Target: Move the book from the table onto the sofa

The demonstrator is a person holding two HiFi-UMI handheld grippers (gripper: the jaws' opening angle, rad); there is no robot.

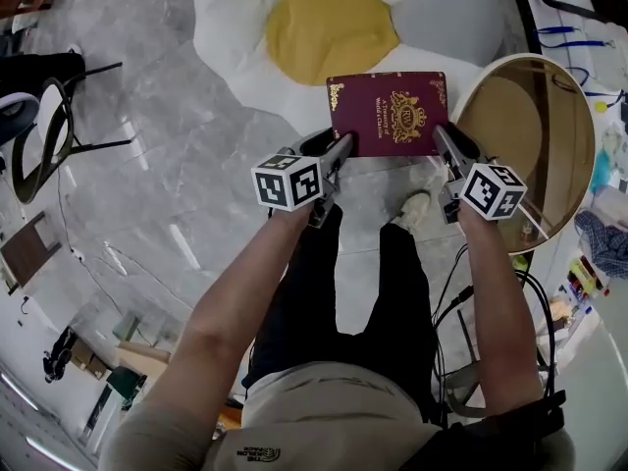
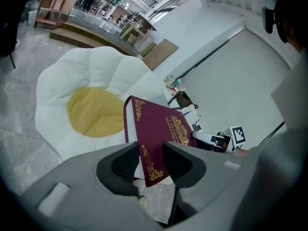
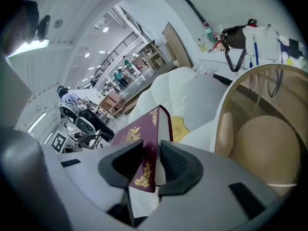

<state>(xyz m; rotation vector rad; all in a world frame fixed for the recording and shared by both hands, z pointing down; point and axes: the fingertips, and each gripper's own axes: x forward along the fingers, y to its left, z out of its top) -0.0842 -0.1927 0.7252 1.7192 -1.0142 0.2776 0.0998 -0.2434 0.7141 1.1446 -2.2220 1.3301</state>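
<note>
Since the book (image 1: 388,114) is already off the round counter (image 1: 535,135) at the right, the step in hand looks like the carry. In the head view it hangs in the air between both arms, over the near lip of the white sofa (image 1: 235,27) and the grey floor (image 1: 147,165). The left tongs (image 1: 336,155) pinch its near left corner and the right tongs (image 1: 446,147) its near right corner. The cover faces up, and the gold crest reads upright from the person's side, so the top edge points far, toward the sofa's yellow middle (image 1: 329,27).

In the left gripper view, the left tongs (image 2: 151,160) are clamped on the book (image 2: 161,129), one pad on the cover and one below. The spine side runs away from the camera toward the sofa (image 2: 96,71).

In the right gripper view, the right tongs (image 3: 151,160) are likewise clamped on the book (image 3: 139,131), with the white page edge on the right. The sofa (image 3: 178,90) lies beyond and the counter (image 3: 269,143) close by on the right.

The book looks squat from above but stretches away along both pairs of jaws. I therefore judge that its long axis runs near to far and is foreshortened overhead. The next move calls for carrying it farther over the cushion, keeping both hands level with each other. Then it must be lowered flat before either grip is let go.
</note>
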